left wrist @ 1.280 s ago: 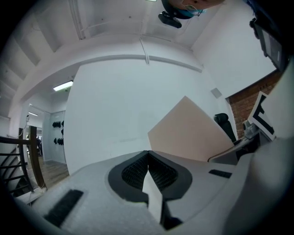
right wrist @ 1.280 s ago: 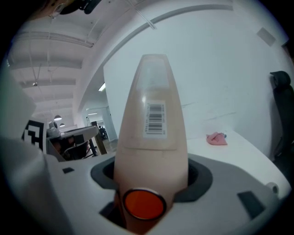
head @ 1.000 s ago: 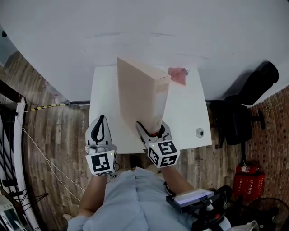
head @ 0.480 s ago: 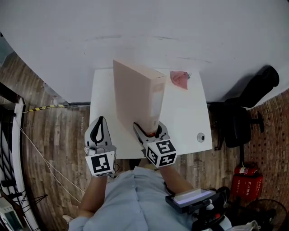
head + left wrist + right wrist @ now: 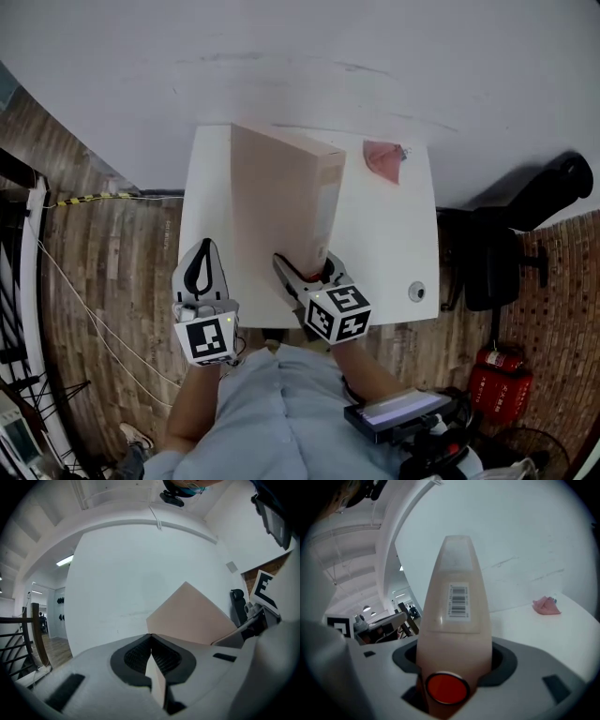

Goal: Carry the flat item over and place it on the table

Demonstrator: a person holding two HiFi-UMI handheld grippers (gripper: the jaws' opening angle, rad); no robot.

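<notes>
The flat item is a big beige cardboard box point(image 5: 281, 216) with a barcode label and a round red sticker on its narrow side point(image 5: 457, 597). It stands tilted on edge above the white table point(image 5: 394, 244). My right gripper point(image 5: 307, 270) is shut on the box's near lower end, with a jaw on each broad face point(image 5: 454, 660). My left gripper point(image 5: 203, 246) hovers at the table's front left, left of the box and apart from it. Its tips meet point(image 5: 151, 637) and hold nothing that I can see. The box's slanted face point(image 5: 192, 616) shows beyond them.
A crumpled pink cloth point(image 5: 384, 159) lies at the table's far right corner, also in the right gripper view point(image 5: 546, 605). A small round fitting point(image 5: 416, 292) sits near the front right edge. A black chair point(image 5: 506, 253) and a red object point(image 5: 502, 384) stand to the right on the wooden floor.
Both grippers and the box have moved farther over the table and a little lower. The box now covers more of the tabletop. The right gripper's grip has not changed.
</notes>
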